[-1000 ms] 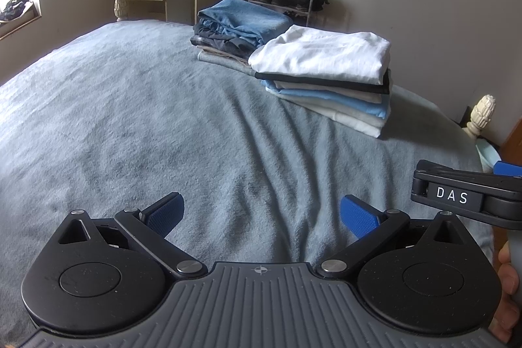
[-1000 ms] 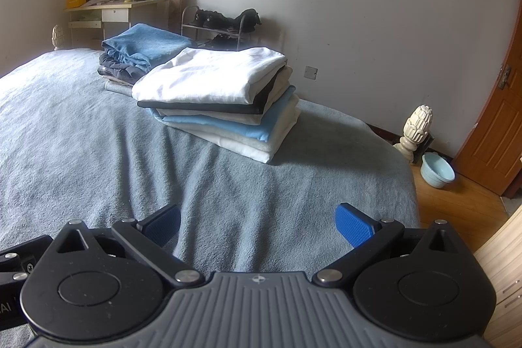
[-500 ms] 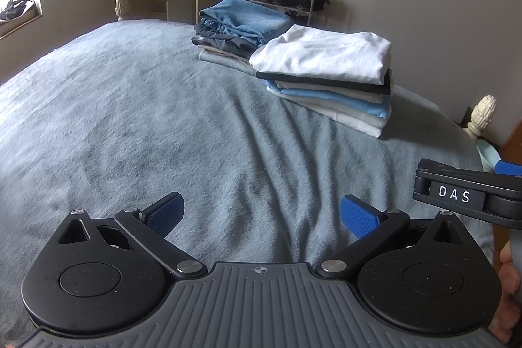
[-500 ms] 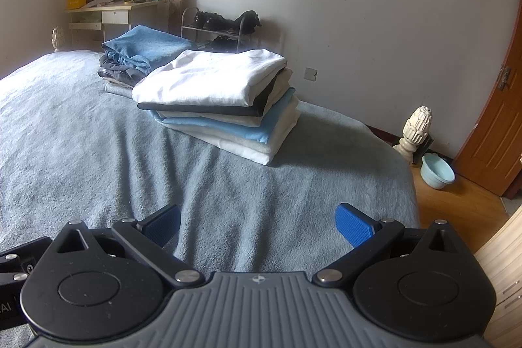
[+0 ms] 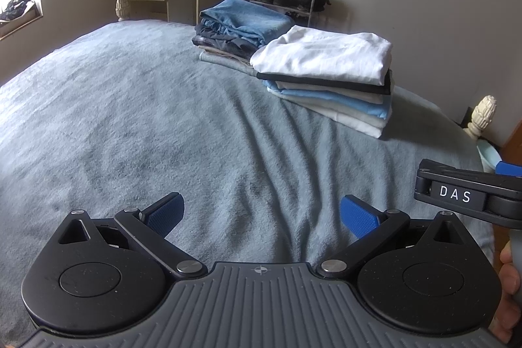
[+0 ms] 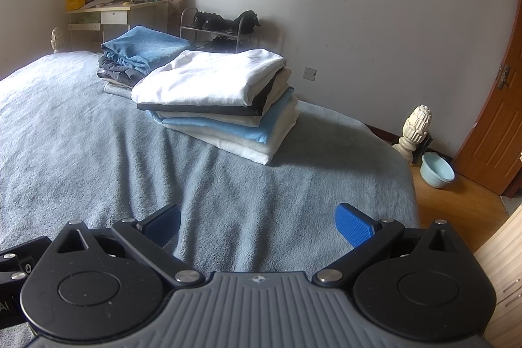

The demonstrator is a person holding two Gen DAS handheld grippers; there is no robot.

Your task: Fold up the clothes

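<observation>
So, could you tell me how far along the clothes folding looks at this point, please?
Done: two folded stacks sit on the grey-blue bedspread, a white-topped stack of folded shirts nearer and a blue-topped stack of folded trousers behind it. In hand: nothing; the left tool and right tool hover open and empty. Left: no unfolded garment shows in either view, so the job looks nearly or fully finished.

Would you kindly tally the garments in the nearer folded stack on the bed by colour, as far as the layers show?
White or cream: 4, with the white top shirt
Light blue: 1
Black: 1
Total: 6 visible layers; hidden ones cannot be ruled out.
</observation>
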